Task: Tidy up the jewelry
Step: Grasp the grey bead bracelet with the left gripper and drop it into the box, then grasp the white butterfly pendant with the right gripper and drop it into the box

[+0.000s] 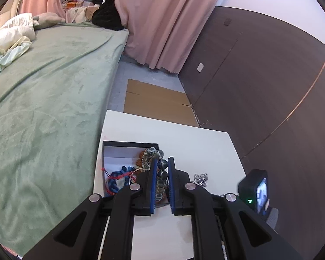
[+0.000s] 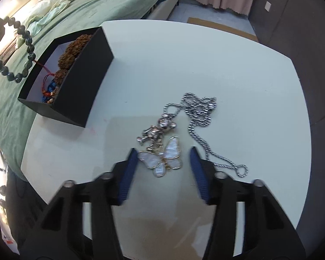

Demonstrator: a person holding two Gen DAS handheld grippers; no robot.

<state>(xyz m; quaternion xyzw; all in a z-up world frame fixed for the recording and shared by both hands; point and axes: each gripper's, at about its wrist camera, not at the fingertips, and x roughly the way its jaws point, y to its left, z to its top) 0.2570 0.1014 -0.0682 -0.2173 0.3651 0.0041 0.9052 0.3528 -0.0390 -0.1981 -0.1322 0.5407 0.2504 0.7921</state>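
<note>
My left gripper (image 1: 162,159) is shut on a bracelet of dark green and grey beads (image 1: 160,173), held over the right rim of the black box (image 1: 130,144). In the right wrist view the same bracelet (image 2: 21,49) hangs in the air left of the box (image 2: 86,82). Inside the box lie brown seed beads (image 2: 71,52), red cord and a blue piece. My right gripper (image 2: 163,150) points down at the white table (image 2: 184,54), open, with the pearly butterfly pendant (image 2: 162,158) between its pads. A silver figure charm (image 2: 156,132) and a silver chain (image 2: 197,112) lie just beyond.
A bed with a green cover (image 1: 43,86) runs along the table's left side. Flat cardboard (image 1: 156,101) lies on the floor past the far edge. Dark wall panels (image 1: 270,86) stand to the right, and pink curtains (image 1: 162,21) hang behind.
</note>
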